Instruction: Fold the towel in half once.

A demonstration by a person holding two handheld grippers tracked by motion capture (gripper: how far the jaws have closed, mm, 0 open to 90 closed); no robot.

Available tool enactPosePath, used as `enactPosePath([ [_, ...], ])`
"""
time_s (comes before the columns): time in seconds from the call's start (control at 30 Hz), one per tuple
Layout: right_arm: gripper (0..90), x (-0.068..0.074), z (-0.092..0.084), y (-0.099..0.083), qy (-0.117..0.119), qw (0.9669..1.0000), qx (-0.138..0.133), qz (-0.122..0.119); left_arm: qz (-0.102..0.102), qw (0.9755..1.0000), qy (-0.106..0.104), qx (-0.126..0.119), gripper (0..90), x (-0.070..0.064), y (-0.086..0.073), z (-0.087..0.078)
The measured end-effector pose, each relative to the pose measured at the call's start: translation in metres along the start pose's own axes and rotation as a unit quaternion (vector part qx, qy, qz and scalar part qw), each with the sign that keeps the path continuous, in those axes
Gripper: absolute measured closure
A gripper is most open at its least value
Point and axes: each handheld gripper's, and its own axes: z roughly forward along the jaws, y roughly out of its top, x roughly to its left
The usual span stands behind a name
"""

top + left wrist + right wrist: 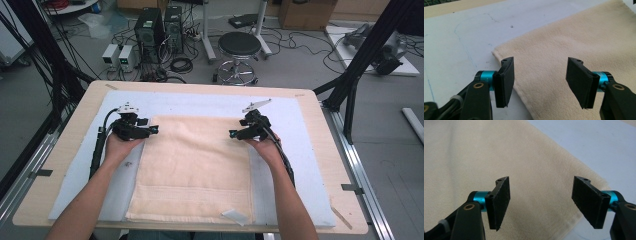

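My left gripper (156,130) and right gripper (231,133) are wide open over the soft towel (195,165) on the blue mat (295,165); nothing blocks them.

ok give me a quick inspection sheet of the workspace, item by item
surface: light wooden table covered by a pale blue-white mat
job's things: cream terry towel lying flat on the mat, squared up with it, with a small white tag at its near edge
clutter: nothing seen
grippers: left gripper at the towel's far left corner, right gripper at its far right corner; both open, black fingers apart over the towel's edge, nothing between them
cables: one black cable trails from each gripper along the forearm
surroundings: black round stool, computer towers, loose floor wiring beyond the table, black frame posts either side
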Motion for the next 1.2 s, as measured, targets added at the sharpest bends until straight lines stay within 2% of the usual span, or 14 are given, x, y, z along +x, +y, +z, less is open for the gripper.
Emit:
enactPosePath([
  [0.1, 31.2, 0.001, -0.004, 0.004, -0.002, 1.0, -0.007, -0.005, 0.0, 1.0, 0.004, 0.008, 40.1, 0.002, 0.005, 0.0],
  [0.2, 30.8, -0.005, -0.006, 0.012, -0.007, 0.9999, 0.012, -0.004, 0.001, 0.9997, 0.007, 0.025, 39.3, 0.007, 0.018, 0.002],
  [0.27, 31.2, -0.009, -0.011, 0.017, -0.014, 0.9998, 0.0, -0.012, 0.0, 0.9997, 0.008, 0.024, 39.1, 0.01, 0.027, 0.002],
  [0.3, 30.9, -0.012, -0.012, 0.02, -0.011, 0.9999, 0.005, -0.005, 0.002, 0.9996, 0.01, 0.025, 39.0, 0.011, 0.031, 0.002],
  [0.37, 30.9, -0.015, -0.013, 0.024, -0.016, 0.9998, 0.008, -0.007, 0.001, 0.9997, 0.011, 0.023, 38.9, 0.014, 0.036, 0.001],
  [0.43, 31.3, -0.016, -0.015, 0.025, -0.018, 0.9998, -0.005, -0.007, 0.003, 0.9996, 0.008, 0.026, 38.9, 0.015, 0.038, 0.002],
  [0.53, 30.7, -0.017, -0.012, 0.024, -0.018, 0.9998, 0.001, -0.006, 0.001, 0.9996, 0.004, 0.028, 38.7, 0.017, 0.038, 0.004],
  [0.67, 29.5, -0.017, -0.005, 0.023, -0.013, 0.9998, 0.015, -0.001, -0.001, 0.9989, 0.001, 0.046, 37.5, 0.017, 0.034, 0.01],
  [0.77, 29.5, -0.018, 0.0, 0.022, -0.019, 0.9995, 0.024, -0.003, 0.001, 0.9988, 0.004, 0.049, 37.1, 0.017, 0.032, 0.016],
  [0.93, 29.5, -0.026, 0.009, 0.016, -0.029, 0.9987, 0.04, 0.012, 0.005, 0.9981, 0.018, 0.058, 37.5, 0.02, 0.027, 0.025],
  [1.0, 29.4, -0.03, 0.012, 0.013, -0.039, 0.9982, 0.044, 0.015, 0.0, 0.9975, 0.022, 0.067, 38.9, 0.024, 0.024, 0.029],
  [1.07, 29.4, -0.034, 0.014, 0.011, -0.04, 0.9978, 0.046, 0.026, -0.021, 0.997, 0.029, 0.068, 38.9, 0.029, 0.02, 0.032],
  [1.13, 29.4, -0.036, 0.016, 0.008, -0.044, 0.9968, 0.056, 0.034, -0.039, 0.9964, 0.027, 0.07, 38.8, 0.032, 0.016, 0.036],
  [1.2, 29.4, -0.039, 0.019, 0.005, -0.045, 0.9962, 0.062, 0.042, -0.04, 0.9957, 0.026, 0.079, 39.2, 0.031, 0.012, 0.041],
])
